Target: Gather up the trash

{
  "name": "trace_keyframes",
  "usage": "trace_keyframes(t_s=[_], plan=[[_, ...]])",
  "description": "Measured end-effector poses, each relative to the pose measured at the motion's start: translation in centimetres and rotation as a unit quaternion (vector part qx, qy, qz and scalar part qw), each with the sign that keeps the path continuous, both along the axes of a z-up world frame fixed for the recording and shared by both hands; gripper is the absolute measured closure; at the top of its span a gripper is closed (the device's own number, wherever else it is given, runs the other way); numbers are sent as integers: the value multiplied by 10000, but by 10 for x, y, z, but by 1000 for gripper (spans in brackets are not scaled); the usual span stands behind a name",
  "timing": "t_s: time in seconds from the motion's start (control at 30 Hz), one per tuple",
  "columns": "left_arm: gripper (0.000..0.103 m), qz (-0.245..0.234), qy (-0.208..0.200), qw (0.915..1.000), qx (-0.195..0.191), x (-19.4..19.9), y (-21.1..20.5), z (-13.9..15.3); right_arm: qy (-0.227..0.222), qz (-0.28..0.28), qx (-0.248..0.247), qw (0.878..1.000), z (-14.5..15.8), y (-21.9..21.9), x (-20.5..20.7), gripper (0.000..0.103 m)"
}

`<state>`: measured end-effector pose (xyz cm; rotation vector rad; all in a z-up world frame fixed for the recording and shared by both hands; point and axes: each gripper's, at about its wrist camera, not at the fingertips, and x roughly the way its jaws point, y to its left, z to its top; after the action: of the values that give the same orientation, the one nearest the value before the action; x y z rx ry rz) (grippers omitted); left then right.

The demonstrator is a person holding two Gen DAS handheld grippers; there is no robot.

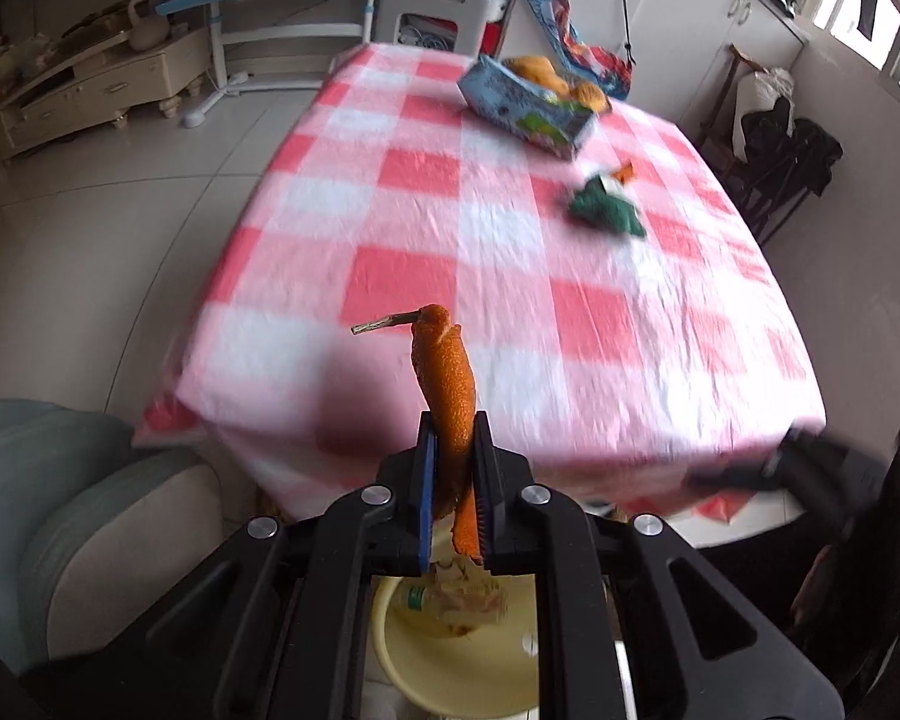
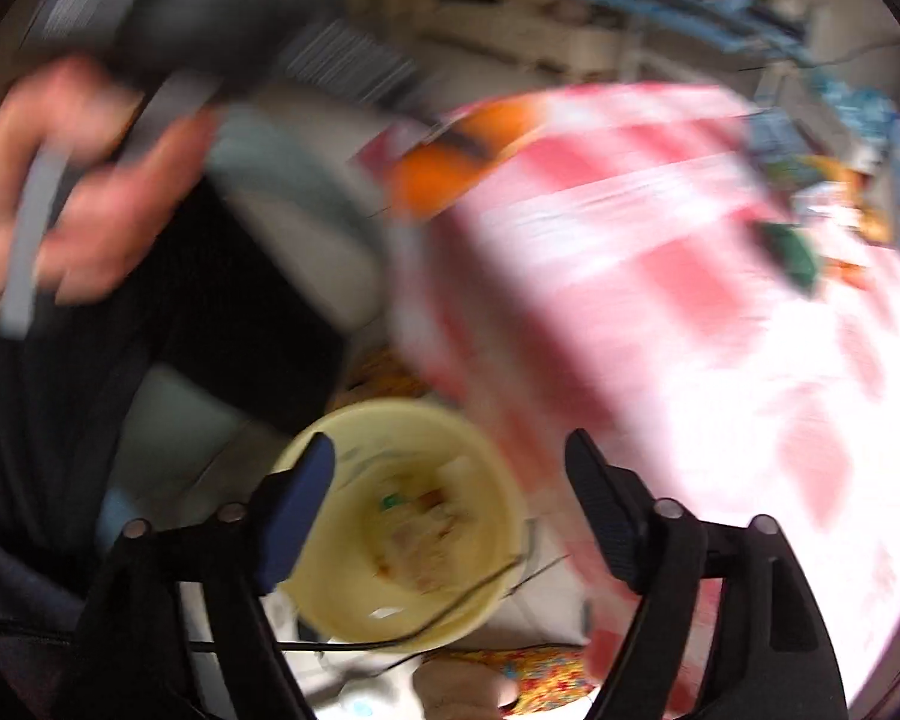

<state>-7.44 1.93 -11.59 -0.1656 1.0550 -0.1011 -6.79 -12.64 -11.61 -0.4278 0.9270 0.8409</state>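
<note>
In the left wrist view, your left gripper (image 1: pixel 455 468) pinches a curled strip of orange peel with a dry stem (image 1: pixel 450 372), its fingers pressed tight so the peel stands up clear of the pink-and-white checked tablecloth (image 1: pixel 426 228). The pale yellow plastic bucket (image 1: pixel 402 660) sits below, ready to receive it. A crumpled green wrapper (image 1: pixel 606 207) lies far off on the cloth. In the right wrist view, your right gripper (image 2: pixel 450 516) hangs with fingers spread and empty over the bucket (image 2: pixel 486 606), likely just unloaded.
</note>
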Motion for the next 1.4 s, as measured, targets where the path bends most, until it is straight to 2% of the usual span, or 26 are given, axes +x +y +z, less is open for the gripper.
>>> trace_keyframes(t_s=[0.13, 0.23, 0.3, 0.33, 0.37, 0.43, 0.53, 0.67, 0.83, 0.9, 0.93, 1.0, 1.03, 1.07, 1.2, 1.4], plan=[[91, -401, 418, 9983, 62, -26, -21, -16, -397, -793, 218, 9958, 15, -25, 9, 17], [90, -922, 933, 9912, 176, -50, -46, -35, -417, -1055, 210, 9933, 17, -29, 12, 15], [84, -1059, 993, 9892, 219, -64, -54, -38, -420, -1110, 69, 9929, 15, -28, 18, 15], [78, -1049, 946, 9898, 185, -67, -53, -35, -411, -1114, 6, 9929, 14, -24, 23, 15], [64, -954, 851, 9917, 139, -68, -49, -30, -401, -1105, -69, 9930, 11, -22, 23, 15], [49, -637, 640, 9959, -45, -65, -35, -19, -409, -1056, -202, 9934, 7, -25, 16, 15], [44, -178, 294, 9990, -278, -58, -13, -1, -412, -973, -363, 9937, -2, -20, 12, 15], [36, 304, -282, 9991, -80, -42, 4, 27, -432, -990, -400, 9934, -6, -16, 11, 15], [25, 731, -929, 9930, 9, -14, 22, 62, -508, -1093, -299, 9923, -7, -12, 16, 15], [21, 902, -1169, 9890, -42, -10, 32, 65, -531, -1112, -246, 9921, -6, -11, 17, 15], [20, 957, -1175, 9884, -81, -8, 37, 61, -549, -1116, -220, 9920, -5, -10, 18, 15], [20, 1112, -748, 9908, -187, -3, 45, 43, -553, -1119, -176, 9920, -4, -9, 18, 15], [20, 1156, -508, 9912, -391, 1, 48, 35, -553, -1121, -171, 9920, -5, -8, 19, 15], [20, 1137, -448, 9910, -552, 2, 47, 31, -551, -1123, -171, 9920, -5, -6, 19, 15], [19, 1004, -582, 9924, -407, -2, 37, 31, -496, -1093, -240, 9925, -10, 2, 21, 15], [19, 878, -445, 9940, -470, -1, 30, 25, -453, -1024, -327, 9932, -15, 9, 20, 14]])
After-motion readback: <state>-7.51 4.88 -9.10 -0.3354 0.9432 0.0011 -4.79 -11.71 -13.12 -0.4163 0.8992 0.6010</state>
